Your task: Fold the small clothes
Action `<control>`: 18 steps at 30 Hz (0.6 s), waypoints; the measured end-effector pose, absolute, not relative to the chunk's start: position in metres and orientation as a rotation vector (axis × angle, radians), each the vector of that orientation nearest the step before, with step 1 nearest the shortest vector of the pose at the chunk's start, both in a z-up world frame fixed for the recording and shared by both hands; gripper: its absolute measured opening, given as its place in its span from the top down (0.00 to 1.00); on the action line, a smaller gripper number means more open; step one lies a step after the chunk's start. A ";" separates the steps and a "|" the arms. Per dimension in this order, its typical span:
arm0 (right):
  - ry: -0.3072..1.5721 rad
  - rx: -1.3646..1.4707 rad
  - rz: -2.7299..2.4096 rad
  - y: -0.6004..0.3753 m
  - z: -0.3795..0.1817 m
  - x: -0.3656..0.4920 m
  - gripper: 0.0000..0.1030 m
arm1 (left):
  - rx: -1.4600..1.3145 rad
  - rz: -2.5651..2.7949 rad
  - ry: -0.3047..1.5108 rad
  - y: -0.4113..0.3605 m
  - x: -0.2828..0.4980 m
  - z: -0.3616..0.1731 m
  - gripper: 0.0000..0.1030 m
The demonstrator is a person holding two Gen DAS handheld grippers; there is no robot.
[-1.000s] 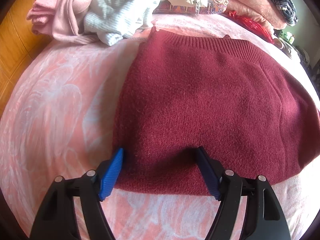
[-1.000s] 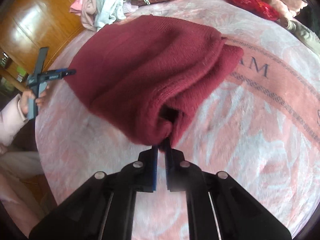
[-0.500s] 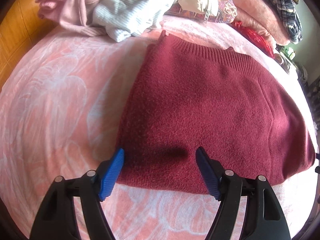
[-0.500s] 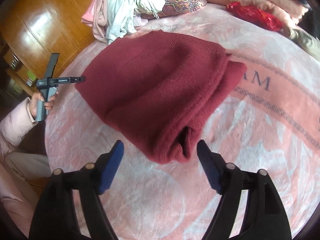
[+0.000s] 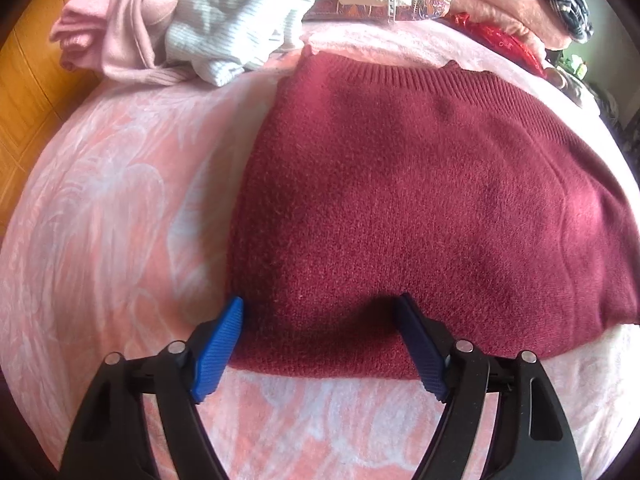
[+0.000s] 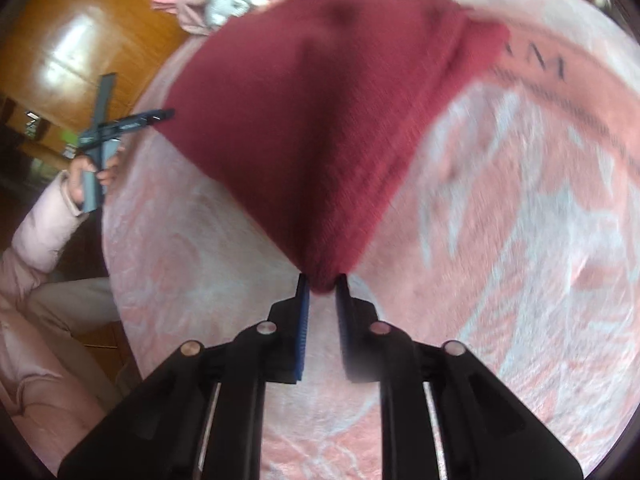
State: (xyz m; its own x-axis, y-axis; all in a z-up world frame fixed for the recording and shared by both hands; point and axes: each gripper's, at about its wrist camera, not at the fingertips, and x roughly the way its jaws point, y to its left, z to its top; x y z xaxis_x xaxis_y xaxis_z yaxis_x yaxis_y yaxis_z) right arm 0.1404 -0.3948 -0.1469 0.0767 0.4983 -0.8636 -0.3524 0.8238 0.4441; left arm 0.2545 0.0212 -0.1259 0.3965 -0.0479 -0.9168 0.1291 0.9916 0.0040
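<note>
Bed (image 5: 120,208) with a pink flowered blanket carries everything; a wooden floor (image 6: 80,40) lies beyond its edge. Ahead of the left hand-held gripper (image 5: 320,320), far back, is a heap of clothes (image 5: 192,20). The dark red sweater (image 5: 420,200) lies folded on the blanket, ribbed hem at the far side. The left hand-held gripper stands wide apart over its near edge. The right hand-held gripper (image 6: 322,284) is clamped on a sweater corner, pulling it into a point.

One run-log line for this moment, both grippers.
left gripper: open, over near edge of dark red knit sweater | right gripper: shut on sweater corner | pink blanket beneath
</note>
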 end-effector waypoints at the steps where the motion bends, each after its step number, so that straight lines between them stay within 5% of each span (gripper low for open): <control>1: 1.360 0.137 0.642 -0.395 -0.149 0.139 0.80 | 0.081 -0.119 1.163 0.021 0.254 -0.124 0.24; 5: 1.278 0.208 0.640 -0.405 -0.128 0.137 0.38 | -0.023 -0.202 1.191 0.033 0.254 -0.108 0.23; 10: 1.267 0.459 0.557 -0.423 -0.122 0.159 0.29 | -0.121 -0.214 1.235 0.046 0.260 -0.110 0.20; 18: 1.371 0.495 0.442 -0.410 -0.154 0.176 0.28 | -0.059 -0.170 1.266 0.034 0.273 -0.124 0.11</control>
State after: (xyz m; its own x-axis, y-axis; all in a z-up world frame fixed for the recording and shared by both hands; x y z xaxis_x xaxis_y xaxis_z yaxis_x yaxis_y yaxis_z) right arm 0.1761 -0.4101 -0.1536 0.1487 0.5681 -0.8094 -0.0113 0.8194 0.5731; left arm 0.2729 0.0335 -0.1237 0.2896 -0.1599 -0.9437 0.0948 0.9859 -0.1380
